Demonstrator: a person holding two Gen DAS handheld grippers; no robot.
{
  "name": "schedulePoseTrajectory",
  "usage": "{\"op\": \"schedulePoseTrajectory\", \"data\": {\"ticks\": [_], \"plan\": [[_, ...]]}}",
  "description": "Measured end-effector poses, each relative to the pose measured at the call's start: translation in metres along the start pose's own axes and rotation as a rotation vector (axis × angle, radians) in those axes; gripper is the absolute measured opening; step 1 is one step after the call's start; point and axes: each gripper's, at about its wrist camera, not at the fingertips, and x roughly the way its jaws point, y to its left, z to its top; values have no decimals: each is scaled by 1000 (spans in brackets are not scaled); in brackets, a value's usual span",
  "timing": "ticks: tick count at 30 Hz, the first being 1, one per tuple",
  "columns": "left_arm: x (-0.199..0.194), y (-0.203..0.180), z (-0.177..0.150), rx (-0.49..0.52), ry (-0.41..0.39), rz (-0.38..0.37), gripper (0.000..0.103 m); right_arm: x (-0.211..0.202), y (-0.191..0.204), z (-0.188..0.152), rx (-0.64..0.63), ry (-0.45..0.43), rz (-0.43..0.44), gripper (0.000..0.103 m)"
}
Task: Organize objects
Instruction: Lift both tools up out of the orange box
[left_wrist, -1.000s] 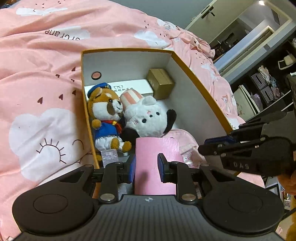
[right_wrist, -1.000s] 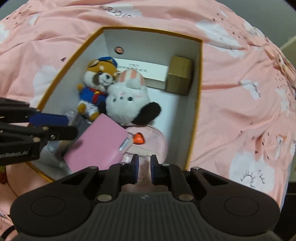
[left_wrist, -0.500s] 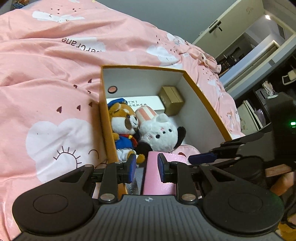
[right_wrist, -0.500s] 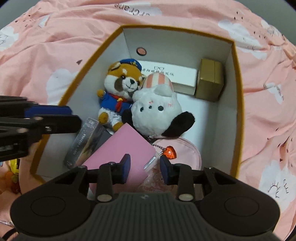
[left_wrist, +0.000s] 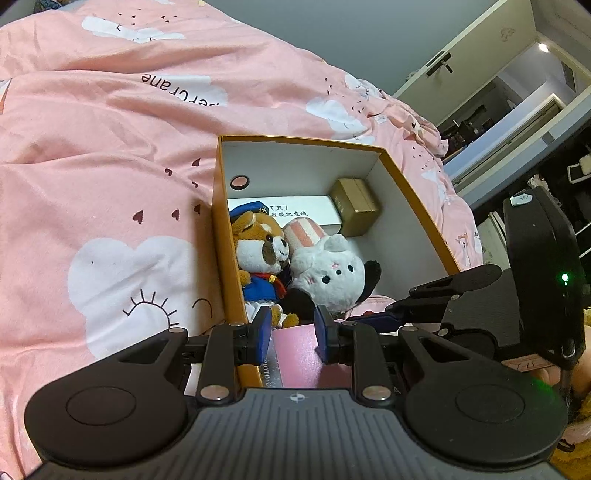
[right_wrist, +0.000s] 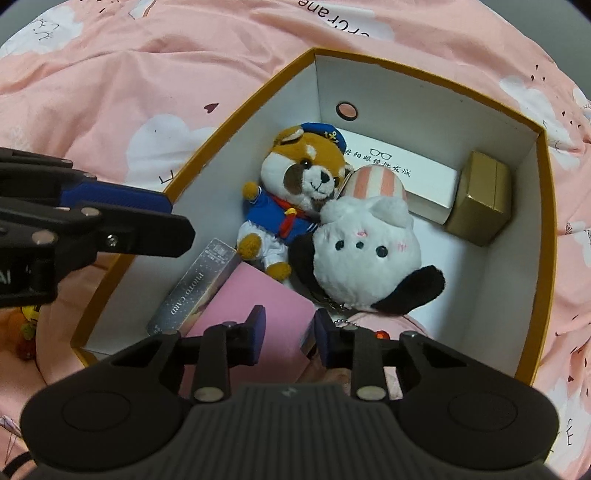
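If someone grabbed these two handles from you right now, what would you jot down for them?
Left gripper: open, holding nothing, just outside the box's near corner.
Right gripper: open, empty, above the pink box.
In the orange-rimmed box: sailor plush, white plush, pink box lying on the photo card box, gold box, white glasses box.
Done: these are packed in.
Left: anything outside the box isn't clear in these views.

Pink cloud-print duvet (left_wrist: 110, 155) on bed; yellow-rimmed open box (right_wrist: 546, 206) resting directly on it, seemingly level.

Both wrist views look closely down into the same box (left_wrist: 225, 206) (right_wrist: 546, 236).
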Motion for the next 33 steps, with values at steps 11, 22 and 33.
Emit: {"op": "schedulePoseTrajectory", "data": {"ticks": [11,22,33], "plan": [[-23,-30,-15,94,-73,64,27,-37,14,-21,45,-129,-47,36],[-84,-62,-50,228,-213,139,36,-103,58,-73,41,-472,-138,65],[-135,-61,-101,336,-258,210,37,-118,110,-137,157,-701,-34,86]]}}
